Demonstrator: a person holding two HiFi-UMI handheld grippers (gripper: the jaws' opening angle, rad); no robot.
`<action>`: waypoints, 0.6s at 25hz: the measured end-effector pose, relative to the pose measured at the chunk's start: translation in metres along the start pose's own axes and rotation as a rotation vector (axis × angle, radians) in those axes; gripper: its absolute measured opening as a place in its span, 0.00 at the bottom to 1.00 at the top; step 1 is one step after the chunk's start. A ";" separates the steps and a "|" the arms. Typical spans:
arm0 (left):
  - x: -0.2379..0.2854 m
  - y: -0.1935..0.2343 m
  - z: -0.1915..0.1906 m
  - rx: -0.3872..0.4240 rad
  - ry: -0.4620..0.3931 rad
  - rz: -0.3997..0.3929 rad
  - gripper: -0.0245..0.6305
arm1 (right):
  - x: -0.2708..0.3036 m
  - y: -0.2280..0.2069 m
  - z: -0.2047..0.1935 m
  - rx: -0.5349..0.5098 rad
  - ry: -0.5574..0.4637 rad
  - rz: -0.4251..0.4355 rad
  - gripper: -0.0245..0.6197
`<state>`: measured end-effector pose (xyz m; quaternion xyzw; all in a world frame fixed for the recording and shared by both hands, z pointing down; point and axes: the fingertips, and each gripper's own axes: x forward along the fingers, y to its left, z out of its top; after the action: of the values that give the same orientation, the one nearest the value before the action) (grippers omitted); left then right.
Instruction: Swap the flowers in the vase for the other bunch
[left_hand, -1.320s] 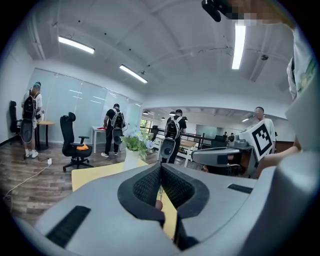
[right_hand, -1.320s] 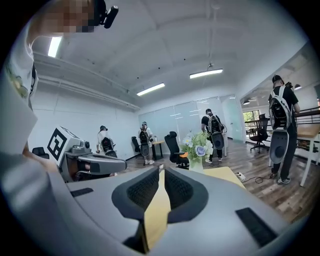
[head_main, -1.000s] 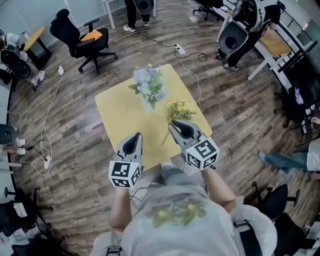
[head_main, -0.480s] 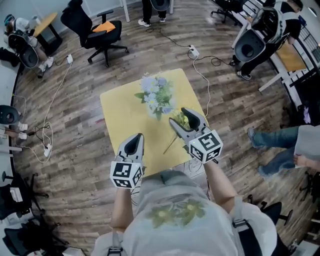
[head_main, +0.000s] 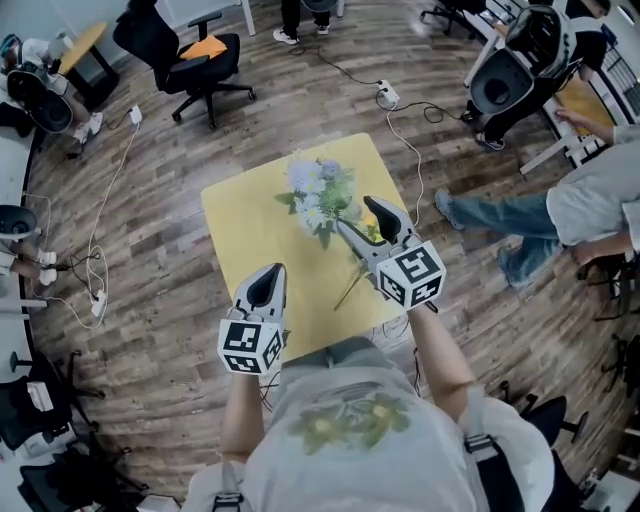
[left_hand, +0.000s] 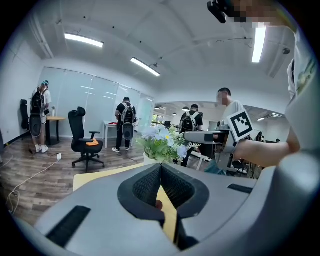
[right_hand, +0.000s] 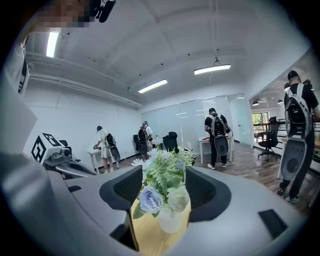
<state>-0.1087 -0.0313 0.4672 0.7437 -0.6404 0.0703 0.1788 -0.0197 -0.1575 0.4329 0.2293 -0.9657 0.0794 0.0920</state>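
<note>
A white vase (right_hand: 170, 220) of blue and white flowers (head_main: 318, 192) stands mid-table on the yellow table (head_main: 245, 225). My right gripper (head_main: 356, 214) hovers just right of the bouquet. Its jaws have just been opening and stand wide, and in the right gripper view (right_hand: 162, 189) the vase shows ahead in the gap, untouched. The other bunch, yellow flowers, lies on the table mostly under that gripper; its stem (head_main: 351, 287) pokes out towards the near edge. My left gripper (head_main: 268, 278) hangs over the near left of the table, shut and empty (left_hand: 160, 169), with the bouquet (left_hand: 162, 142) beyond.
The table is small, with wood floor all round. A black office chair (head_main: 190, 58) stands at the far left, and a power strip with cables (head_main: 388, 95) lies behind the table. A person (head_main: 560, 210) passes close on the right. More people stand in the background.
My right gripper has moved forward over the yellow bunch to beside the vase, and its jaws have opened. The left gripper has crept forward a little. A person has walked in on the right.
</note>
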 end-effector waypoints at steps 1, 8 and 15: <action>0.001 0.002 -0.001 0.001 0.003 -0.003 0.06 | 0.003 -0.001 -0.002 -0.003 0.007 -0.002 0.42; 0.012 0.007 0.001 0.005 0.013 -0.020 0.06 | 0.031 -0.006 -0.014 -0.014 0.111 0.035 0.43; 0.022 0.017 -0.003 -0.009 0.028 -0.007 0.06 | 0.054 -0.009 -0.033 -0.038 0.203 0.073 0.43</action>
<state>-0.1208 -0.0527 0.4801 0.7440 -0.6355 0.0774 0.1914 -0.0582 -0.1820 0.4777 0.1832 -0.9604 0.0874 0.1907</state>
